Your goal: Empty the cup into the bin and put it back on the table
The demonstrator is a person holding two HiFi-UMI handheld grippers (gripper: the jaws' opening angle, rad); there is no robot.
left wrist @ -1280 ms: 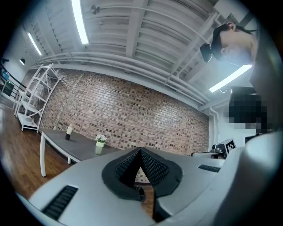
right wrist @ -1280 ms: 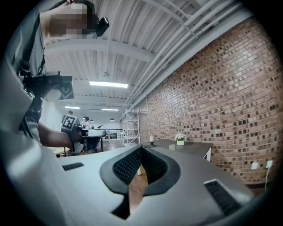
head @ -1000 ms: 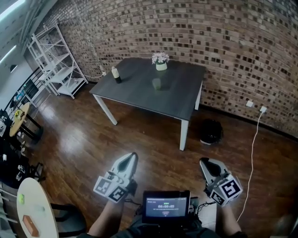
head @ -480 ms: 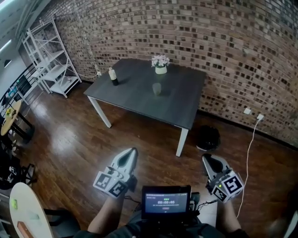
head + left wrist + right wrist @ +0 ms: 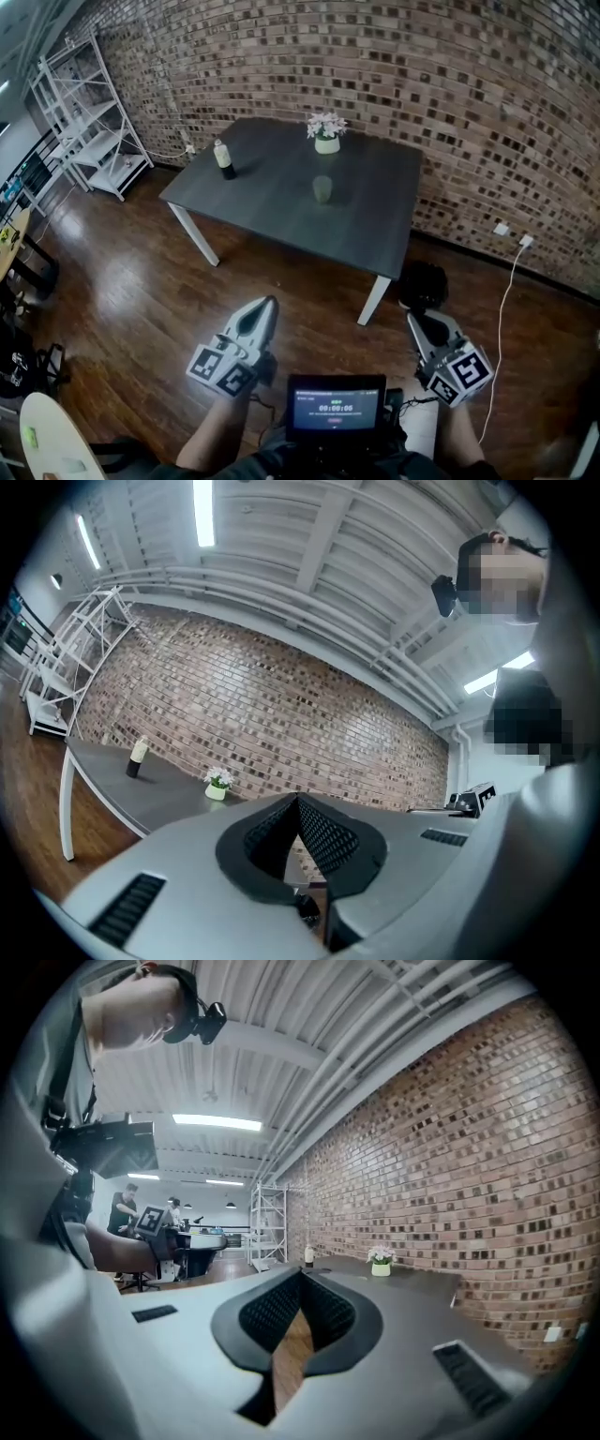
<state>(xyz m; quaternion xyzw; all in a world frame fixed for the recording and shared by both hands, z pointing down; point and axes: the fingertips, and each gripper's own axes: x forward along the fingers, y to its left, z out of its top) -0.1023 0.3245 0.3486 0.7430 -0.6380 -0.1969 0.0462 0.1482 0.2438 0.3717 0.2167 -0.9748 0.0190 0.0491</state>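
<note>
A pale green cup [image 5: 322,188] stands upright near the middle of the dark grey table [image 5: 281,211] in the head view. The black bin [image 5: 424,284] sits on the floor by the table's near right leg. My left gripper [image 5: 265,308] and right gripper [image 5: 414,322] are held low over the wooden floor, well short of the table, both shut and empty. In the left gripper view the jaws [image 5: 298,803] meet tip to tip; in the right gripper view the jaws [image 5: 302,1277] are likewise closed. The cup does not show in either gripper view.
A small bottle [image 5: 223,157] and a white pot of flowers [image 5: 326,132] also stand on the table. White metal shelving [image 5: 82,122] stands at the far left by the brick wall. A white cable [image 5: 502,300] runs across the floor at right. A screen [image 5: 336,409] hangs at my chest.
The table, cup and bin have come closer and shifted slightly in the head view as I walked forward. Both grippers stayed shut and kept their places in the frame.
</note>
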